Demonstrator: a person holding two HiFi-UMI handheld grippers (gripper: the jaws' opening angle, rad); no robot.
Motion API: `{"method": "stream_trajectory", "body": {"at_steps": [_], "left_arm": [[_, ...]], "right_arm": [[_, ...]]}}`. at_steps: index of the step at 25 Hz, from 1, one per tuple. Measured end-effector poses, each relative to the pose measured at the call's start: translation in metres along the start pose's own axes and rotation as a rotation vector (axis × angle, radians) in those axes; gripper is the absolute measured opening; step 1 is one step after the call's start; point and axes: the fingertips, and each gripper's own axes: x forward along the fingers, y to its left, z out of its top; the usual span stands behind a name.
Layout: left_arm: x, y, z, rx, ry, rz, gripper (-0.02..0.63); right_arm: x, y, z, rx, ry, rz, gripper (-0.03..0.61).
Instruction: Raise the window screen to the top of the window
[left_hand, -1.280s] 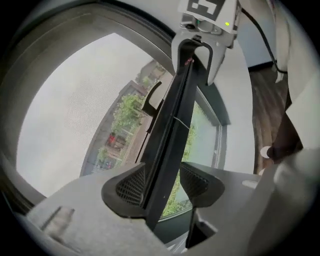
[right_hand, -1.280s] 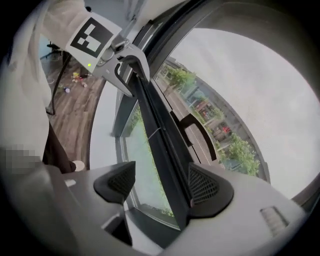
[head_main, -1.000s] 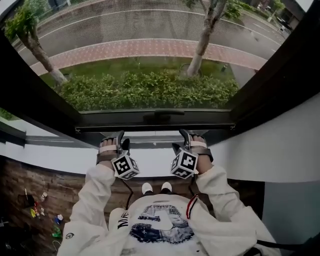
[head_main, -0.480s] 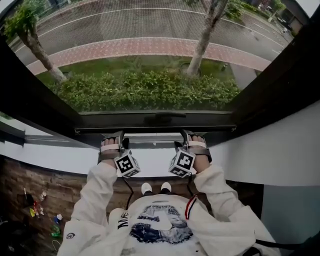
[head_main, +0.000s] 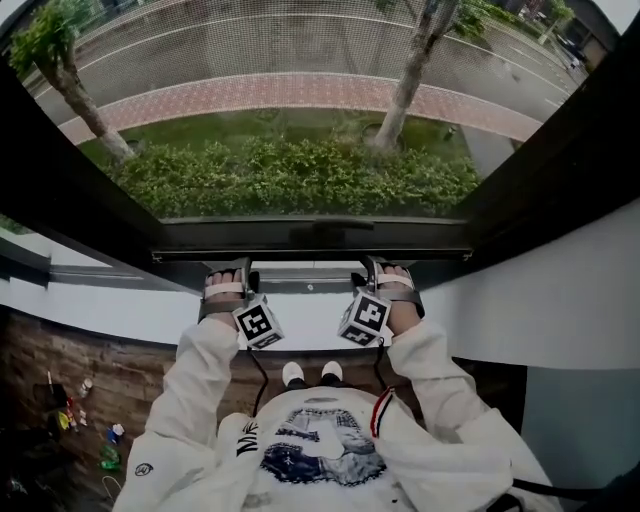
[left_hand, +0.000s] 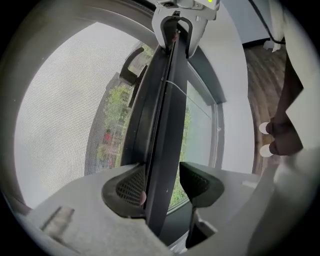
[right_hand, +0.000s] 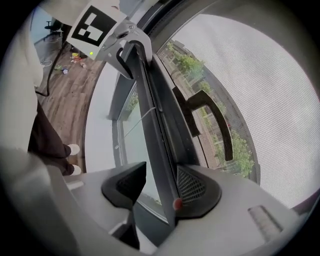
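Screen (head_main: 300, 45) is down. Its bottom bar (head_main: 400, 236) sits low in the window, just above the white sill (head_main: 120, 310). The bar's long axis runs level, side to side across the opening, with the mesh standing above it. A black handle (head_main: 325, 229) sits mid-bar, between the two tools.

Left gripper (left_hand: 165, 181) straddles the bar left of the handle and right gripper (right_hand: 161, 186) straddles it right of the handle. Both reach in from the room side, angled downward. In each gripper view the bar runs lengthwise through the gap between the jaws and on to the other gripper at its far end.

Left gripper: jaws spread with the bar between them. The mesh-side pad (left_hand: 131, 186) lies against the bar, the room-side pad stands clear with a gap showing. No pinch.

Right gripper: jaws have just been closing with the bar between them. The mesh-side pad (right_hand: 192, 186) touches the bar, the room-side pad is apart from it. Not clamped.
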Motion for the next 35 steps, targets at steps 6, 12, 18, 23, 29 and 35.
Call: {"method": "stream_trajectory", "body": {"at_steps": [6, 12, 18, 23, 29, 35], "left_arm": [[-0.004, -0.001, 0.002, -0.007, -0.014, 0.003, 0.213], [-0.012, 0.008, 0.004, 0.004, -0.023, 0.011, 0.213], [-0.021, 0.034, 0.007, -0.008, -0.031, 0.061, 0.212], [-0.033, 0.043, 0.008, 0.006, -0.023, 0.069, 0.21], [-0.044, 0.054, 0.014, 0.024, -0.027, 0.106, 0.21], [-0.042, 0.051, 0.013, 0.044, -0.022, 0.073, 0.21]], "right_arm": [[-0.004, -0.003, -0.002, -0.032, 0.023, -0.039, 0.175], [-0.013, -0.015, 0.001, -0.022, 0.004, -0.068, 0.166], [-0.027, -0.038, 0.011, 0.006, -0.037, -0.116, 0.163], [-0.042, -0.049, 0.014, 0.01, -0.045, -0.151, 0.16], [-0.057, -0.065, 0.013, 0.031, -0.073, -0.229, 0.126], [-0.058, -0.067, 0.012, 0.054, -0.094, -0.199, 0.094]]}}
